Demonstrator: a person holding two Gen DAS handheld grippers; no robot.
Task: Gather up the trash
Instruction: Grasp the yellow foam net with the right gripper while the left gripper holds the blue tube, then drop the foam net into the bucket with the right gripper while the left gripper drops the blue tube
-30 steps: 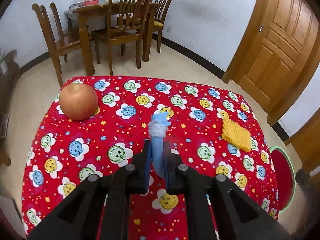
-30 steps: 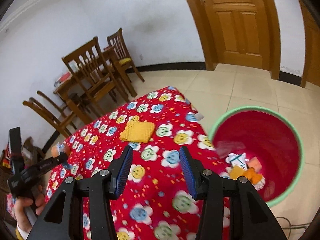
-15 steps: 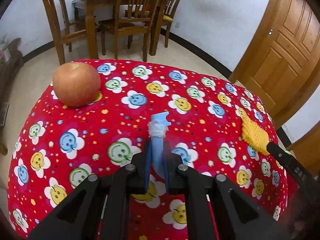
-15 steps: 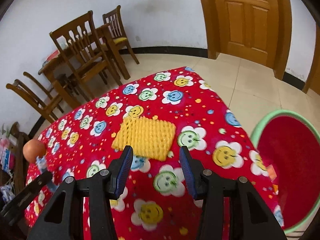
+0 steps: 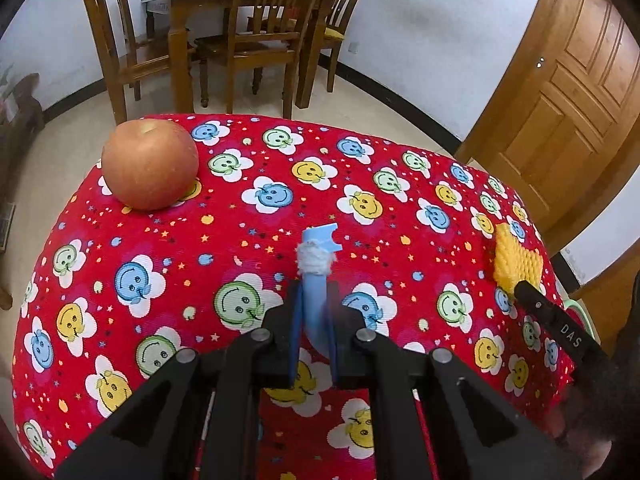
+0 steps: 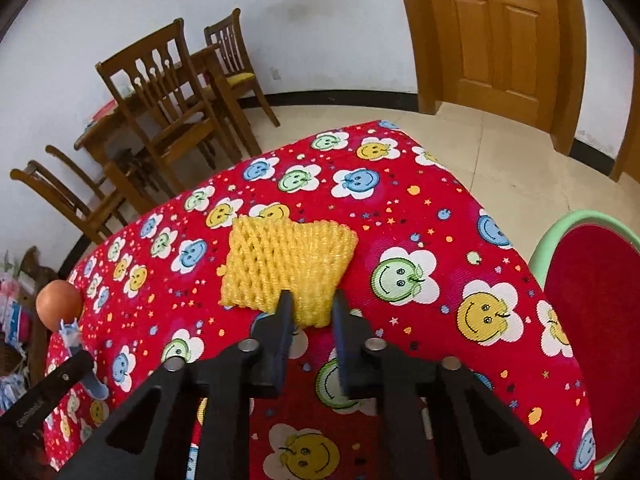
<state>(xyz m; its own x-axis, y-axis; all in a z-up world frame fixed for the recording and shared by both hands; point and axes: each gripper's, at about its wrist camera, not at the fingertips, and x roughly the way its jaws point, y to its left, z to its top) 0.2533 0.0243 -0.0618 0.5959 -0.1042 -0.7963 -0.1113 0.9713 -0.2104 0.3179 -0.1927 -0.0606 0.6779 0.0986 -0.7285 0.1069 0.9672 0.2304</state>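
Two grippers work at once: the left gripper clamps a blue wrapper above the cloth, ready for binning, while the right gripper, jaws narrowed around the yellow net's near edge, seems closing to lift it toward the bin beside the table.

On the table we see the apple at the far left, the foam net toward the right edge, the wrapper between them (nearer us). The bin stands beside the table's right side; chairs stand behind.
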